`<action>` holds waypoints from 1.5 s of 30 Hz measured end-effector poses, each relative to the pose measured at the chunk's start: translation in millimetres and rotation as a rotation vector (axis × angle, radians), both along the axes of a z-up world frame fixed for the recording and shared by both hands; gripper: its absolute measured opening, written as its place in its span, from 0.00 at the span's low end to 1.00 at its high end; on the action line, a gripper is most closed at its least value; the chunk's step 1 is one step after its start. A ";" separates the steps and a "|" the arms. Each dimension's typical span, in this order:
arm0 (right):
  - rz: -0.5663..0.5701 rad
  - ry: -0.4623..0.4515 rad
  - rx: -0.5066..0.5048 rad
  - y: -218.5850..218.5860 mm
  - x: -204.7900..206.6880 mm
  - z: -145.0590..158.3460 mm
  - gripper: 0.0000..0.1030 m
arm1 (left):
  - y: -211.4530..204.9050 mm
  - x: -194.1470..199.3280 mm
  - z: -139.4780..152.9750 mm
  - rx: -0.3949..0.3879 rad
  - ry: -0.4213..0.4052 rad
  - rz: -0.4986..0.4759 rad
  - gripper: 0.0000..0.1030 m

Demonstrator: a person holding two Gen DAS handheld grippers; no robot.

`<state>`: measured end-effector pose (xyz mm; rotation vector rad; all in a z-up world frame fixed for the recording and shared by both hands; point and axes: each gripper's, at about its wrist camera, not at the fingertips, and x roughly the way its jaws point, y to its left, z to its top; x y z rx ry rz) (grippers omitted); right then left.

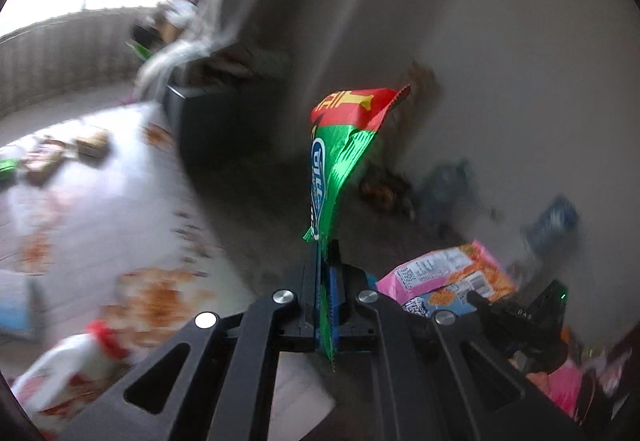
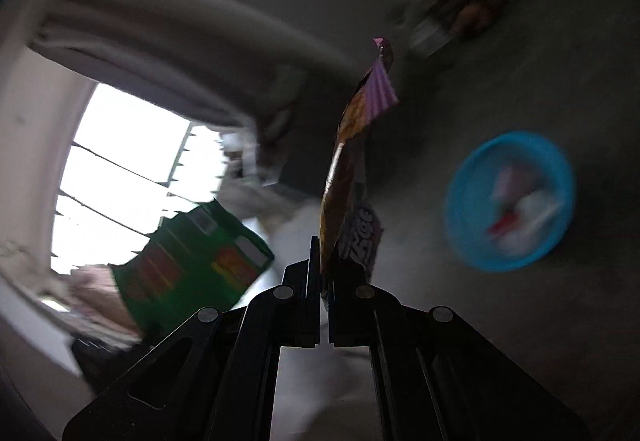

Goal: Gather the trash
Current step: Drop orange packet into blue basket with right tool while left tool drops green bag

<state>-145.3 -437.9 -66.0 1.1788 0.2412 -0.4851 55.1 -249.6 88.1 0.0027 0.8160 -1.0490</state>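
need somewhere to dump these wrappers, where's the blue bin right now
In the right wrist view the round blue bin sits on the grey floor at the right, beyond the purple-brown wrapper pinched in the right gripper; blurred white and red trash lies inside.

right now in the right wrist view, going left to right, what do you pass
bright window → green printed packet → brown and purple snack wrapper pinched in the shut right gripper → round blue plastic bin with white and red trash in it
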 end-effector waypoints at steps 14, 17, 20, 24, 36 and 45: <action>0.119 0.954 -0.579 -23.3 133.6 -134.1 0.09 | -165.2 1.6 -116.1 0.267 0.126 -0.110 0.03; 0.197 1.108 -0.647 -20.3 163.5 -194.6 0.39 | -170.1 6.0 -124.4 0.292 0.127 -0.104 0.03; 0.252 1.159 -0.615 -16.3 168.5 -227.5 0.45 | -175.7 6.4 -129.9 0.313 0.136 -0.106 0.03; 0.224 1.044 -0.581 -1.3 153.1 -217.3 0.64 | -188.3 7.7 -137.7 0.325 0.147 -0.119 0.03; 0.023 0.869 -0.260 -7.3 54.9 -193.8 0.64 | -283.5 -19.2 -216.0 0.426 0.439 -0.219 0.28; -0.026 0.874 -0.164 5.0 14.2 -201.2 0.64 | -253.5 4.2 -218.9 0.555 0.382 0.024 0.47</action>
